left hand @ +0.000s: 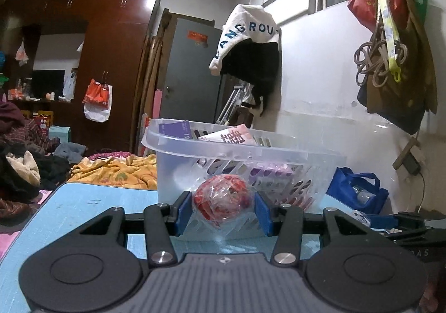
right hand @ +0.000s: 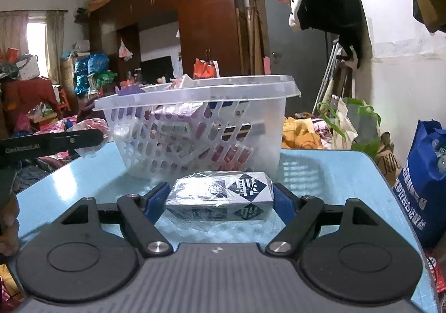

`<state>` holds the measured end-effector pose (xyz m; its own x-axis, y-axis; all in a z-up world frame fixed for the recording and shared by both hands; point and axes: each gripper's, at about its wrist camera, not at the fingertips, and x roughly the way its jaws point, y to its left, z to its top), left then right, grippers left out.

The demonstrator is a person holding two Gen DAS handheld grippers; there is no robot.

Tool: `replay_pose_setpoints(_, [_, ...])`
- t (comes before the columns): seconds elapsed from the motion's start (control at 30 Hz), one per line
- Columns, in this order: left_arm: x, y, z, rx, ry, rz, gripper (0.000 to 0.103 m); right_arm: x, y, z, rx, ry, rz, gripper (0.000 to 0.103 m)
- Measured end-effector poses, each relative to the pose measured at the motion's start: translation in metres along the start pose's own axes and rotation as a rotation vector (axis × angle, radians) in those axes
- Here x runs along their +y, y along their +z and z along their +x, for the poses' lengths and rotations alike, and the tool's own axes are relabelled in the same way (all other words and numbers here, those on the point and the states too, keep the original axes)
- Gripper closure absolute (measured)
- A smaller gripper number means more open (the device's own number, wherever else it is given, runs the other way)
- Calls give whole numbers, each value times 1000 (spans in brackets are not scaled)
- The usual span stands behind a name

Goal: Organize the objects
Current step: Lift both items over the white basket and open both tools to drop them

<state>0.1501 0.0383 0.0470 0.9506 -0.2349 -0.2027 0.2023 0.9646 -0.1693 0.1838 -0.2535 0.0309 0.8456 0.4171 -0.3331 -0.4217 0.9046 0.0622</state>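
Objects were found pinched — a red wrapped ball (left hand: 223, 198) in the left gripper (left hand: 223, 211), a film-wrapped box (right hand: 220, 198) in the right gripper (right hand: 221, 201) — with the basket (right hand: 195, 95) at twelve o'clock; both judged light, the film slippery.

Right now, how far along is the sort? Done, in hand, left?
Done: several packets already sit in the clear basket on the blue table.
In hand: the left gripper is shut on a red wrapped ball; the right gripper is shut on a blue-and-white box. Both are outside the basket.
Left: both presumably still go in. No other loose items show on the table.
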Motion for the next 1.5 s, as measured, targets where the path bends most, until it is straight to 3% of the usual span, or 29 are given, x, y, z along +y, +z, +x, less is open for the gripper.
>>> replay_pose_setpoints(0.47, [5,6,-12,-32,-40,-18,51,4,3,-16,-92,28,-11,22])
replay_pose_setpoints(0.57, [3,34,-17,-53,-54,-21,51,8,32,-37,-149,79,-15,22])
replay_pose_setpoints(0.67, [-2,81,-5,-48,-87,-20,51,18,78,-44,-206,38,-65,22])
replay_pose_setpoints(0.73, [-5,109,16,6,-89,-23,51,22,111,-32,-208,-18,-92,22])
replay_pose_setpoints(0.83, [-6,136,53,81,-65,-34,50,17,150,6,-144,-19,-62,22])
replay_pose_setpoints(0.97, [-1,147,105,161,60,-19,50,11,166,60,-61,-71,-66,22])
replay_pose_setpoints(1.07, [10,143,135,219,92,-37,50,4,163,90,-12,-88,-57,22])
replay_pose_setpoints(1.13, [15,142,142,211,113,-45,36,3,160,101,9,-95,-67,19])
replay_pose_setpoints(1.17, [18,143,144,213,120,-51,22,2,159,106,22,-96,-72,17])
replay_pose_setpoints(1.2, [20,145,143,211,117,-55,18,3,157,106,17,-98,-71,14])
replay_pose_setpoints(1.27, [18,147,131,196,98,-32,18,1,154,96,-6,-89,-48,2])
replay_pose_setpoints(1.37, [10,149,98,122,68,5,17,2,152,73,-33,-50,-45,0])
replay_pose_setpoints(1.47, [-1,150,61,41,41,82,2,4,154,51,-62,-52,-42,0])
replay_pose_setpoints(1.5, [-6,148,53,16,42,126,1,3,155,45,-62,-41,-43,0])
